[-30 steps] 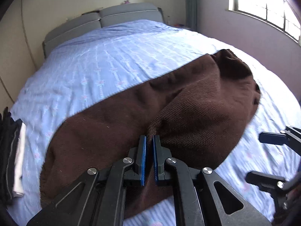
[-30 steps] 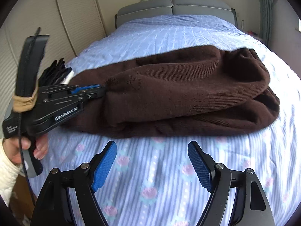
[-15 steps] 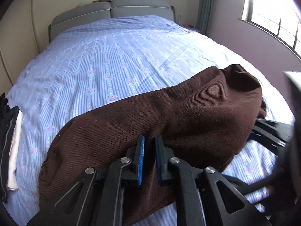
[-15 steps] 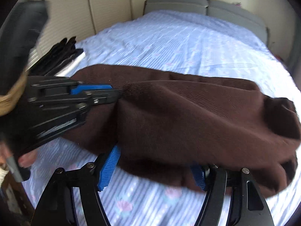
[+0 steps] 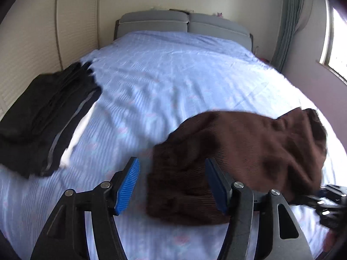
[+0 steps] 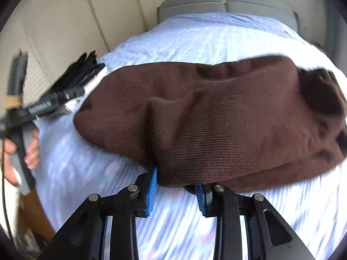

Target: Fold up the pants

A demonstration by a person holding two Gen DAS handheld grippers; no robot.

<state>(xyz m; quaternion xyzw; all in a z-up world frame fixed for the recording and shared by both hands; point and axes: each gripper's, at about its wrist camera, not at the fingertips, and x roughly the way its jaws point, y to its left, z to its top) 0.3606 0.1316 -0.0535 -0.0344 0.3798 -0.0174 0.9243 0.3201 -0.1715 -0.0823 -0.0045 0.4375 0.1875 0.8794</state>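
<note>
The only lettering sits on the left gripper, seen from the right wrist view: a short line of white print along its black body, just beside the dark clothes at the bed's left edge. Motion blur smears the letters, so the word cannot be read with any certainty. No other text, label, number or sign can be read in either view.
</note>
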